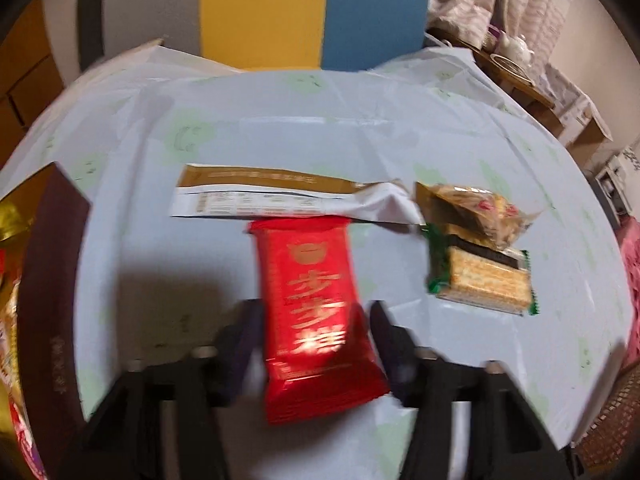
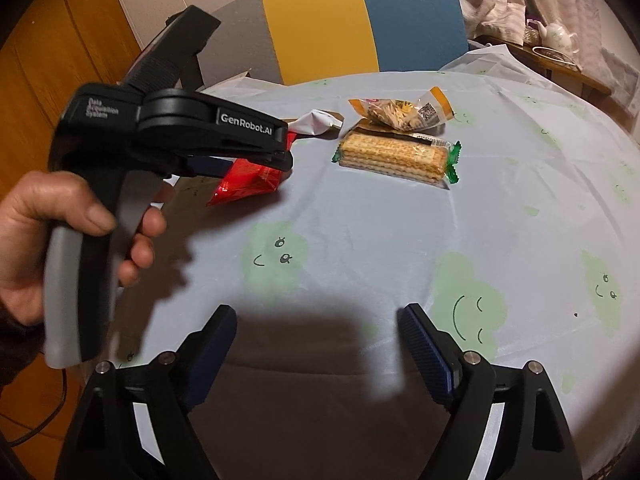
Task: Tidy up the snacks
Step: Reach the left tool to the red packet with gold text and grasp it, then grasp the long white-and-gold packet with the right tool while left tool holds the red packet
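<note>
A red snack packet [image 1: 316, 312] with gold characters lies between the fingers of my left gripper [image 1: 316, 320], which is shut on its near half; the packet also shows in the right wrist view [image 2: 248, 180]. Beyond it lies a long white and gold wrapper [image 1: 280, 198]. To the right are a green-edged cracker pack [image 1: 480, 280] [image 2: 394, 158] and a clear bag of snacks [image 1: 480, 208] [image 2: 400, 112] leaning on it. My right gripper [image 2: 316, 344] is open and empty above the near tablecloth, well short of the snacks. The left gripper's body [image 2: 180, 128] is held at the left.
A dark red box [image 1: 52, 288] with colourful packets inside stands at the left table edge. The round table has a pale blue cloth [image 2: 360, 240] with green smiley prints. A grey, yellow and blue chair back [image 2: 360, 20] stands behind it. A side table holds a teapot [image 2: 558, 36].
</note>
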Motion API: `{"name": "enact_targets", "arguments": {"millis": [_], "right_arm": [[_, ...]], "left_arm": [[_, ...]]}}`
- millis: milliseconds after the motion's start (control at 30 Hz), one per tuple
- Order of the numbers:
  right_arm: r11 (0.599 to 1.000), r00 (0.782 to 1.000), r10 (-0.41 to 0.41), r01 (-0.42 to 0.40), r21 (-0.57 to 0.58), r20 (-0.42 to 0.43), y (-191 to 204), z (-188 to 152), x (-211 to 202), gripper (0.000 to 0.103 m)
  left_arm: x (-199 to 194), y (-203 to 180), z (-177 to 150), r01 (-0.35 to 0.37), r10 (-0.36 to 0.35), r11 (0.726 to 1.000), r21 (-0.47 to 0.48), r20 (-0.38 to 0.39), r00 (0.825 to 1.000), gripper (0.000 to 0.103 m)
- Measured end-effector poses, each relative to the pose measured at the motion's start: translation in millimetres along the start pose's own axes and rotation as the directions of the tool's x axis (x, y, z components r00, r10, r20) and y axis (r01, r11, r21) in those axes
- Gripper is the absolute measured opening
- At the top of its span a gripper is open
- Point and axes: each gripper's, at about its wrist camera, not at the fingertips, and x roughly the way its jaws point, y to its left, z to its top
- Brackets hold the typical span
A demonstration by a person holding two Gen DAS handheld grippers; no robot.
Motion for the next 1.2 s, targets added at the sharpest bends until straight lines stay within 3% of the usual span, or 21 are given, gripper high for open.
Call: {"name": "enact_targets", "arguments": {"millis": [100, 500, 700, 833, 1000, 1200], "right_arm": [[1.0, 1.0, -0.001, 0.001, 0.001, 0.001, 0, 0, 0, 0.085], [1.0, 0.999, 0.007, -0.006, 0.02, -0.04, -4, 7, -3, 0.085], [0.999, 0.998, 0.017, -0.014, 0.041, -0.063, -9, 37, -4, 0.079], [0.998, 0.999, 0.03, -0.032, -0.05, -0.036, 6, 76, -3, 0.079], [0.978, 0.998, 0.019, -0.031, -0.205, -0.061, 32, 118, 21, 0.079], [0.906, 0.993, -0.07, 0.023, -0.423, -0.097, 65, 160, 66, 0.079]], "left_arm": [[-9, 9, -10, 0.047, -0.047, 0.999, 0.007, 0.011, 0.999, 0.038], [-65, 38, -108, 0.05, -0.058, 0.995, 0.089, 0.093, 0.994, 0.038], [-79, 47, -137, 0.061, -0.077, 0.992, 0.113, 0.143, 0.987, 0.038], [-80, 49, -142, 0.083, -0.098, 0.992, 0.095, 0.165, 0.982, 0.039], [-79, 51, -144, 0.102, -0.116, 0.991, 0.088, 0.18, 0.977, 0.039], [-80, 53, -146, 0.113, -0.129, 0.989, 0.094, 0.188, 0.974, 0.039]]}}
